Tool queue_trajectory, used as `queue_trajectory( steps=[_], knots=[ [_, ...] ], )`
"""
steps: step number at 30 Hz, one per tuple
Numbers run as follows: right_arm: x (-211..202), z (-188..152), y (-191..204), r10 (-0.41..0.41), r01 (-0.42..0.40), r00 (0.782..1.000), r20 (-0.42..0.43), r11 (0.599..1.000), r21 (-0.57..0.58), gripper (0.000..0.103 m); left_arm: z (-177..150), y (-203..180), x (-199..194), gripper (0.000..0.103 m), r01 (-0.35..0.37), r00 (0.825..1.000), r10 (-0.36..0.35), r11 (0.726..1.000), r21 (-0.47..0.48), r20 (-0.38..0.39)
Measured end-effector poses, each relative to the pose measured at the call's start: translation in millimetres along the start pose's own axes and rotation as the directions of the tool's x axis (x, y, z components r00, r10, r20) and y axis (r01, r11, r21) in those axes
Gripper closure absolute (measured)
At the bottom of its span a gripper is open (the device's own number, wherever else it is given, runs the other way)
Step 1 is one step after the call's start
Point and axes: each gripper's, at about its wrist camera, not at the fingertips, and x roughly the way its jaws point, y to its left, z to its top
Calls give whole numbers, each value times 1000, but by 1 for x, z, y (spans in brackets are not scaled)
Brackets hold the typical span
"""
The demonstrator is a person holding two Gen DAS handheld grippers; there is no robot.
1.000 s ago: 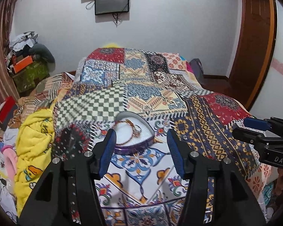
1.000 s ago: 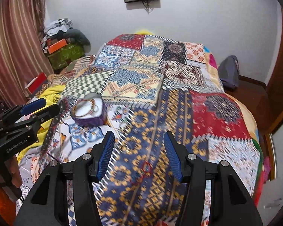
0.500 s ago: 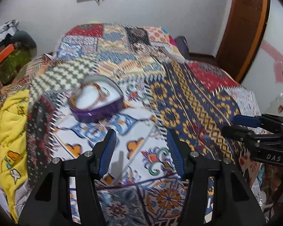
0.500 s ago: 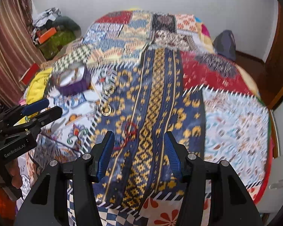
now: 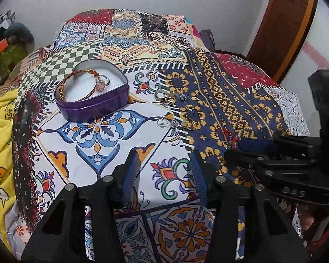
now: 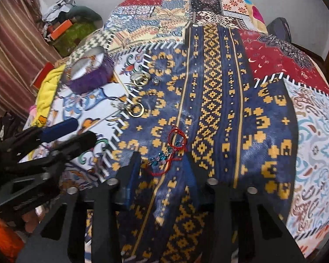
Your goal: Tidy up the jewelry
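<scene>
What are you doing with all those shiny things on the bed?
A person is tidying jewelry with a two-finger gripper in each hand. A purple heart-shaped tin on the patchwork bedspread already holds a bracelet and a ring. More rings lie loose on the cloth. The right gripper is closing around a red string bracelet, not yet pinching it. The left gripper hangs over bare cloth, also closing, holding nothing.

Our left gripper (image 5: pixel 163 171) tilted downward, jaws closing on nothing, our right gripper (image 6: pixel 164 173) likewise angled down, jaws closing, unpressed.
</scene>
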Motion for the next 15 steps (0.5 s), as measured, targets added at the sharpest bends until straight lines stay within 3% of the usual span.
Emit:
queue_trajectory(
  steps=[4,6,9,15],
  knots=[
    [3,-1,5,-14,14,1000,13,1000,-21,71,0,4,4,55,3,1000,-3,1000,-3,-7],
    [5,-2,6,-29,30,999,30,999,-21,78,2,6,7,55,12,1000,-12,1000,-10,-12],
    [5,-2,3,-43,44,998,47,999,-7,92,6,8,13,64,41,999,-41,999,-19,-23],
    [3,-1,3,-48,49,997,60,999,-4,96,17,4,25,77,65,997,-65,998,-11,-33]
  ],
)
